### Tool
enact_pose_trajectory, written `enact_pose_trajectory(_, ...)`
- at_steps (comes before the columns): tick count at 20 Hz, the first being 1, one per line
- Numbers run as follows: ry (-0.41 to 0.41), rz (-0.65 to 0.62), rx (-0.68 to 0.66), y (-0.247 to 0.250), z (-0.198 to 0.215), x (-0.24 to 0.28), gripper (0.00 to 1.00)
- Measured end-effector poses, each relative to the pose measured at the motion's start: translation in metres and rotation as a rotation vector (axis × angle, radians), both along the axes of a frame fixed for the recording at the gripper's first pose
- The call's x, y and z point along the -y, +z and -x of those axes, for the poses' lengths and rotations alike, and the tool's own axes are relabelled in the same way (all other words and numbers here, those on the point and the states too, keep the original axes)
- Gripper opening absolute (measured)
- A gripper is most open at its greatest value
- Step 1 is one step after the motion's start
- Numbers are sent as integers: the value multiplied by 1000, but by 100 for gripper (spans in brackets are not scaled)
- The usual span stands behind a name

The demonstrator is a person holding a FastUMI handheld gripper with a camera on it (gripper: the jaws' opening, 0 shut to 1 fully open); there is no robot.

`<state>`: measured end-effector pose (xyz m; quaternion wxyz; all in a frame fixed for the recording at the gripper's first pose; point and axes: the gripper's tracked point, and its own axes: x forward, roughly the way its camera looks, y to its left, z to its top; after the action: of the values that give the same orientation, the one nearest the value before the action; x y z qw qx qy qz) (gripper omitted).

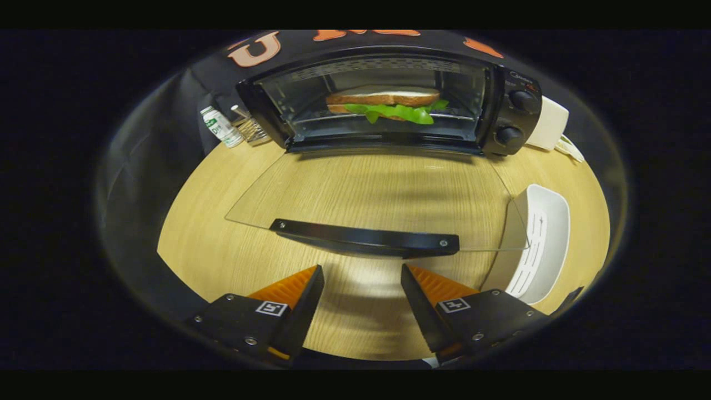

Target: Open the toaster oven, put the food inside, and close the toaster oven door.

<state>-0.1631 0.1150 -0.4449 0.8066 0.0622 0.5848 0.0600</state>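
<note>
The fingers (362, 278) are spread wide, holding nothing, just short of the black handle (364, 239) on the toaster oven's (502, 100) lowered glass door (377, 189). A sandwich (386, 103) with lettuce sits inside on the rack. On the pale wooden tabletop (205, 233), a white tray (541, 244) lies right of the door; a small bottle (221, 126) stands left, its label unreadable.
</note>
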Motion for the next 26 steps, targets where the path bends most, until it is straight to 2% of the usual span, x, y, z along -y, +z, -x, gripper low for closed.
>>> enact_pose_trajectory(2,-37,-7,27,-1,-16,-1,83)
enact_pose_trajectory(5,-27,-13,17,4,-16,-2,83)
enact_pose_trajectory(8,-28,-22,98,29,-33,-2,83)
enact_pose_trajectory(13,-56,-18,233,67,-89,7,83)
enact_pose_trajectory(20,-100,9,306,85,-156,24,83)
enact_pose_trajectory(26,-118,13,368,104,-187,25,83)
